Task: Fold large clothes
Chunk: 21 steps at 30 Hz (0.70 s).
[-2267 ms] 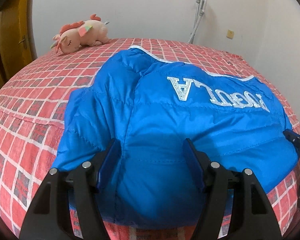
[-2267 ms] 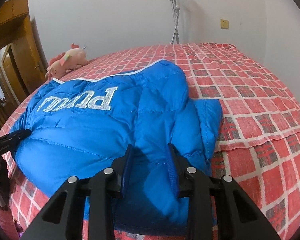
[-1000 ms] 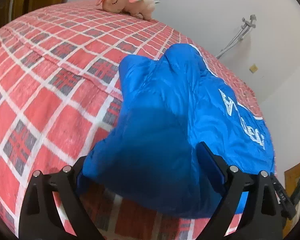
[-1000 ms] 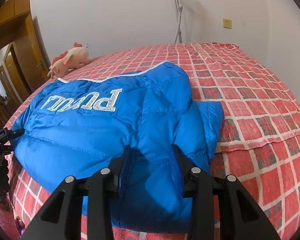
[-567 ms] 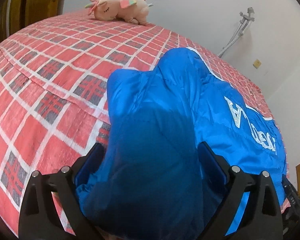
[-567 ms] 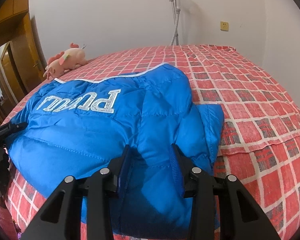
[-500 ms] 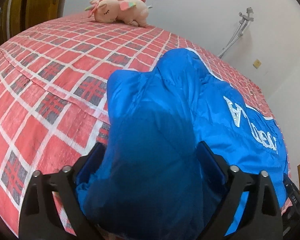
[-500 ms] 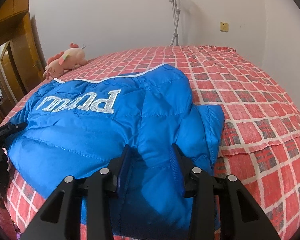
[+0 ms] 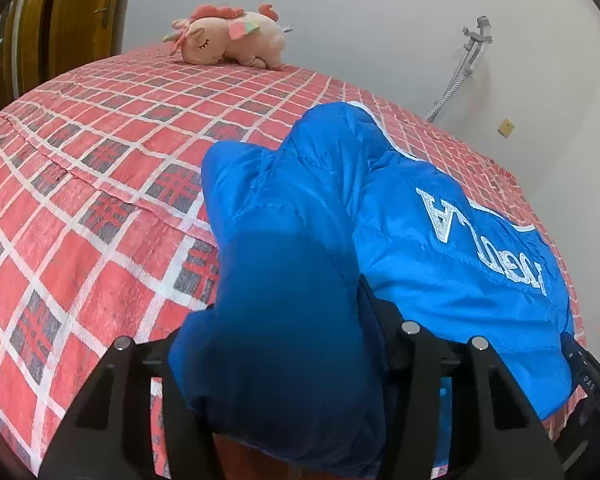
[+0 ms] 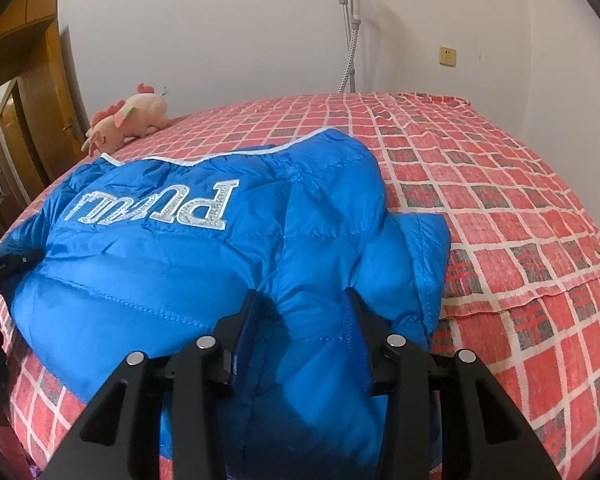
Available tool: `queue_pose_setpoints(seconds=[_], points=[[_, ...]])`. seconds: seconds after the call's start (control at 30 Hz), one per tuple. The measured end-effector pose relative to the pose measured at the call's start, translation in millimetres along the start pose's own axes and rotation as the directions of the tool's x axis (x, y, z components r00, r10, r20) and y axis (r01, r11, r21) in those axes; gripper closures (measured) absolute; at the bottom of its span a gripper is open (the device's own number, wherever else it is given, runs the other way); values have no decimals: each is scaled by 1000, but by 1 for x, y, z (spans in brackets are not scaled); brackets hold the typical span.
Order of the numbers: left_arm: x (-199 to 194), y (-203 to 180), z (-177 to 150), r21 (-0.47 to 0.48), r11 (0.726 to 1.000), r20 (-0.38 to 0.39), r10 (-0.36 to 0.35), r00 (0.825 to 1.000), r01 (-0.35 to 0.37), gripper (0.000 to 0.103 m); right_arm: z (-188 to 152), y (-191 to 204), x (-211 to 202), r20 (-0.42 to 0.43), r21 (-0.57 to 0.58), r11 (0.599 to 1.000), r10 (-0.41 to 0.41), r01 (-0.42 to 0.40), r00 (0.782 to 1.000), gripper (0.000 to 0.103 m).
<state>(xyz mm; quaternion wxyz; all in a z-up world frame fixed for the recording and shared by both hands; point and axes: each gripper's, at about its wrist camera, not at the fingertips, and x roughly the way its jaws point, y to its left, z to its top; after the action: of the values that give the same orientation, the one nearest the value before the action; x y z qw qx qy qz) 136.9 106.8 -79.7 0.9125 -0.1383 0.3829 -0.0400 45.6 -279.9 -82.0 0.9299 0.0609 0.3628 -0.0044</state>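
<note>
1. Against the earlier left wrist view, I am seeing the left gripper (image 9: 284,344) with its jaws much narrower than half a second back; they are closing on a thick bunch of the blue puffer jacket (image 9: 440,248), which now bulges up between them and hides the near finger.
2. In the left wrist view the jacket's edge sits higher than before, lifted off the bed (image 9: 80,208) in front of the camera.
3. The right gripper (image 10: 300,320) is looking much as it did a second ago: its jaws are standing partly open, with a ridge of the jacket's hem pressed between the two pads.
4. The jacket itself is lying in the same place, spread across the bed's near half, back side up, its white lettering upside down to me, with a white-trimmed edge on the far side from the grippers.
5. Counting: I am looking at one jacket, two grippers, each at the jacket's near edge, and one bed with a red checked cover.
6. One pink plush toy (image 9: 228,36) is lying beyond the jacket at the bed's far edge.
7. One grey stand with a hose (image 10: 350,28) is standing behind the bed, beyond the jacket, against the wall.
8. One yellow wall socket (image 10: 447,56) is showing on the wall to the right of that stand.
</note>
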Motion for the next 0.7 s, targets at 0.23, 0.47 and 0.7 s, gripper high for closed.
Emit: queue_pose_setpoints(seconds=[0.23,0.47,0.7], points=[[3,7,-1,-27,999,6,-43,999,43,54,1,-1,2,1,-4,1000,-3,3,1000,60],[0,11,-1,-48,996,13,-76,997,77,58,2,-3,3,0,13,1000,12,-12,1000,60],[-19,1,9,-19,996,21,-82,996,83,69,7,-10,-25,24,39,997,64,-65,998,53]])
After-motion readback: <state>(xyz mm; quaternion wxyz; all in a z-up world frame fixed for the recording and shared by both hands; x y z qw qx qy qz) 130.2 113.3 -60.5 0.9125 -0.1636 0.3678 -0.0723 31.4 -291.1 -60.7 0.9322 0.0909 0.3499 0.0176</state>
